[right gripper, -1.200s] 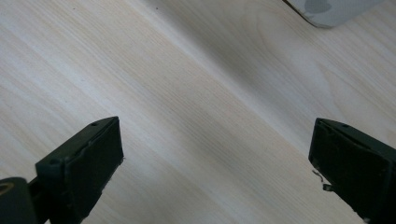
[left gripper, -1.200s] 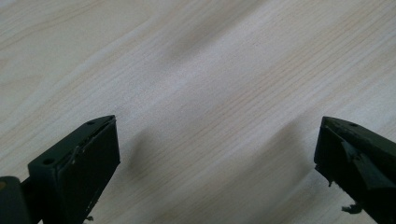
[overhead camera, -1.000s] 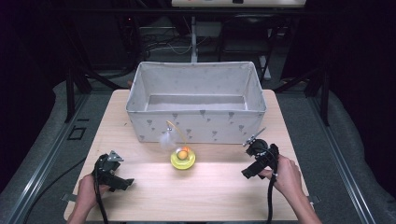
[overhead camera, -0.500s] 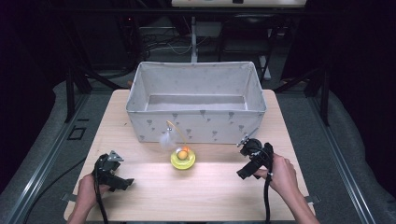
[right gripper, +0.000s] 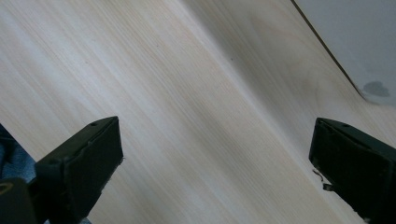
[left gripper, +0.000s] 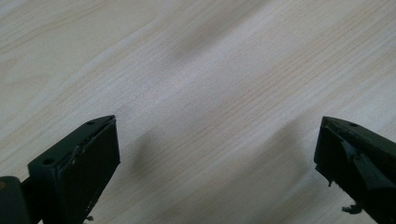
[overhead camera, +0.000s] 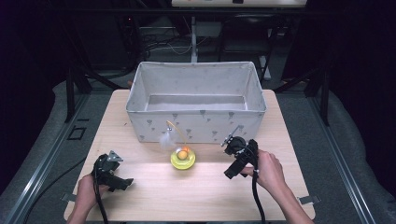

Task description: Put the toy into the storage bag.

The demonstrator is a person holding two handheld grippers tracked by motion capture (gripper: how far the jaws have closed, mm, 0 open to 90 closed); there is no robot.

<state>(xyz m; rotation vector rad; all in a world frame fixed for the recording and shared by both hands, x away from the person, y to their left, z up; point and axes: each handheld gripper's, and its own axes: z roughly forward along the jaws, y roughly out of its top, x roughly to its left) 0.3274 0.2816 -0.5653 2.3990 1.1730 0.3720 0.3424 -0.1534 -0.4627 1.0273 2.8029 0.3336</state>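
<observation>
A small yellow round dish-shaped toy with an orange ball in its middle (overhead camera: 183, 157) sits on the pale wooden table (overhead camera: 205, 196), just in front of the near wall of a large grey fabric box patterned with small dark marks (overhead camera: 196, 122). A thin orange wand rises from the toy, and a white feather (overhead camera: 166, 139) hangs from it against the box wall. The right gripper (overhead camera: 232, 173), held in the person's right hand (overhead camera: 268, 170), is near the toy on its right side, apart from it; in the right gripper view its jaws stand wide apart over bare wood with nothing between them, and a corner of the box shows at the upper right. The left gripper (overhead camera: 122, 183) rests low near the table's front left, well apart from the toy, held by the left hand (overhead camera: 86, 192); its jaws are likewise spread wide and empty.
</observation>
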